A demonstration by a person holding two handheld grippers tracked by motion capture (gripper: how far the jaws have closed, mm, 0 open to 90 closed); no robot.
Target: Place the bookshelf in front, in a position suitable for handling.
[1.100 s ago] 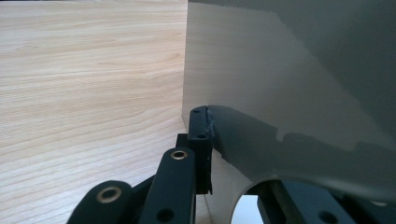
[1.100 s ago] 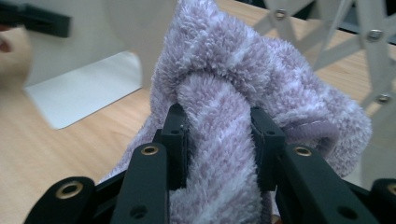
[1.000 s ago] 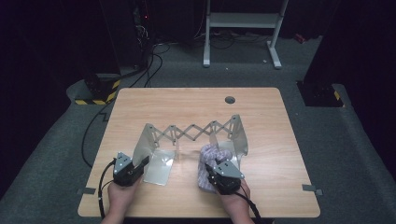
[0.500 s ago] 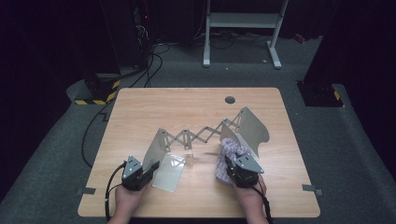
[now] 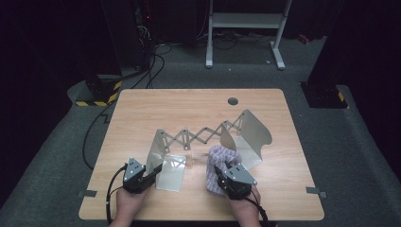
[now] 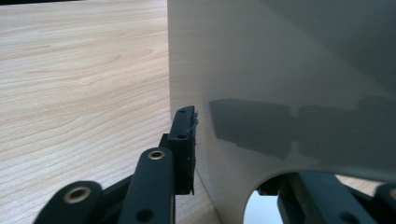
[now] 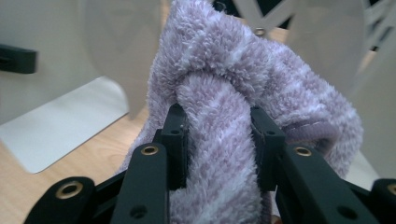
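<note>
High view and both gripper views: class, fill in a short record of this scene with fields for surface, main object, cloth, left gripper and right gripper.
surface: wooden table
main object: metal expanding rack, two end plates joined by a scissor lattice
cloth: purple striped towel, bunched beside the rack's right end plate
left gripper: at the rack's left end plate, plate between its jaws, which have just been opening
right gripper: shut on the towel

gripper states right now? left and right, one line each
Left gripper: jaws have just been opening, now loose either side of the bookend plate, not clamping.
Right gripper: shut on the purple towel.
</note>
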